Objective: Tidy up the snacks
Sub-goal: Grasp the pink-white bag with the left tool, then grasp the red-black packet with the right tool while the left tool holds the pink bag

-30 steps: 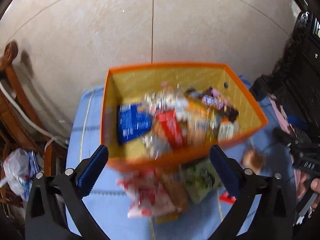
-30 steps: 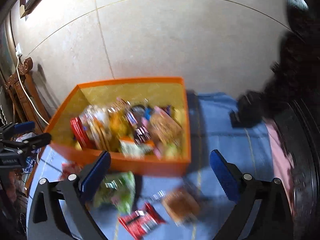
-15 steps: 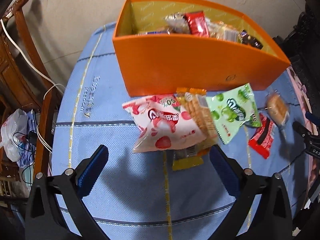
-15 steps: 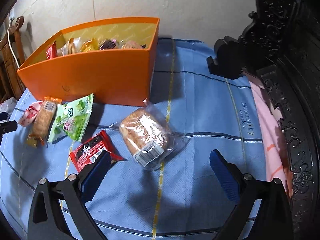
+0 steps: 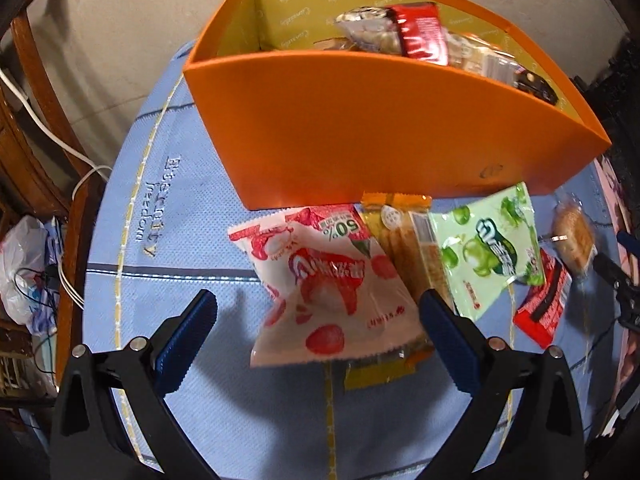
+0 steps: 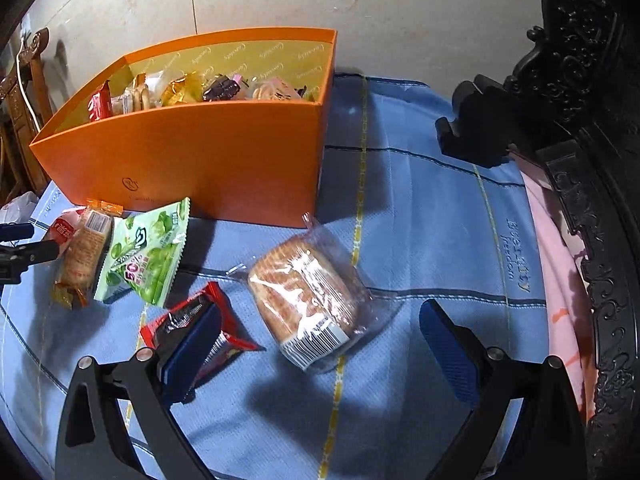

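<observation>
Snacks by the orange box (image 5: 384, 132), my left gripper (image 5: 318, 330) wide open over the pink bag (image 5: 328, 284), my right gripper (image 6: 320, 344) wide open and empty around the wrapped cake (image 6: 308, 300).

Left gripper (image 5: 318, 334): jaws spread wide, nothing between pads, angled downward. Right gripper (image 6: 320, 350): jaws equally wide apart, empty, tilted down. No hand visible.

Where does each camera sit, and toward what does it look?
Left wrist: on the left tool, facing the pink bag before the orange box; only its open fingers show.
Right wrist: on the right tool, facing the bread; open fingers show.
Shared: box, green bag.
</observation>
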Demonstrator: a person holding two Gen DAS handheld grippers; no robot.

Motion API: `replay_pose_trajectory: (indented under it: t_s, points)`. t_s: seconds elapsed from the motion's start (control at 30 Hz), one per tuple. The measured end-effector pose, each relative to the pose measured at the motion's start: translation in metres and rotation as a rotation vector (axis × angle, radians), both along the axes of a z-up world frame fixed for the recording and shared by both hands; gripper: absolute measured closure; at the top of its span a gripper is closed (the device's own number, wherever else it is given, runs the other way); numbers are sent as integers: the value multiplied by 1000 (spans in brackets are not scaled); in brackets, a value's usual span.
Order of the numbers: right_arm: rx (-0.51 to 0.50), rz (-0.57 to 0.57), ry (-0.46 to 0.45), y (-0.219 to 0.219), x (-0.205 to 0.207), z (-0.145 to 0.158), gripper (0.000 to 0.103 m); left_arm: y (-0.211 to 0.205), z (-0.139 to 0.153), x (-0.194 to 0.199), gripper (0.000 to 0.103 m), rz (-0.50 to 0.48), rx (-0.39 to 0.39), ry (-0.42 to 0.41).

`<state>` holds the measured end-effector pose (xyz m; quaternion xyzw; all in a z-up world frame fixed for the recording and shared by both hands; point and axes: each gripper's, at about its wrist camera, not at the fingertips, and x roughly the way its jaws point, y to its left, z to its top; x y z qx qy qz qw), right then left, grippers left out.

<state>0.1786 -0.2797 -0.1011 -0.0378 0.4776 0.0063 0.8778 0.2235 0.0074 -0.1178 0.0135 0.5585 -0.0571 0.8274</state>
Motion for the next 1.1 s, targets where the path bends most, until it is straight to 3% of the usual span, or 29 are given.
replay_pose_trajectory:
  t_s: [0.23, 0.3, 0.4, 0.47, 0.53, 0.6, 0.8, 0.9, 1.1]
  points:
    - [14, 14, -3, 9, 1, 5, 3, 11, -30, 20, 4, 80, -50, 107]
    - [15, 13, -4, 10, 0, 7, 3, 12, -32, 19, 6, 83, -55, 98]
    - [25, 6, -8, 9, -2, 8, 3, 4, -25, 10, 34, 30, -83, 65]
    - [30, -1, -8, 7, -3, 9, 3, -2, -21, 5, 42, 7, -46, 43]
    - [42, -7, -8, 6, -5, 9, 3, 1, -18, 4, 56, 21, -61, 38]
    - [55, -9, -9, 6, -7, 11, 3, 3, -14, 2, 61, 31, -69, 42]
    - [59, 17, -3, 13, -12, 14, 3, 1, -3, -14, 67, -3, -29, 14]
    - [99, 26, 8, 15, -16, 14, 3, 5, 6, -25, 68, 12, -68, 0]
    - [93, 161, 38, 47, -31, 1, 3, -11, 21, -54, 68, -69, -93, -14]
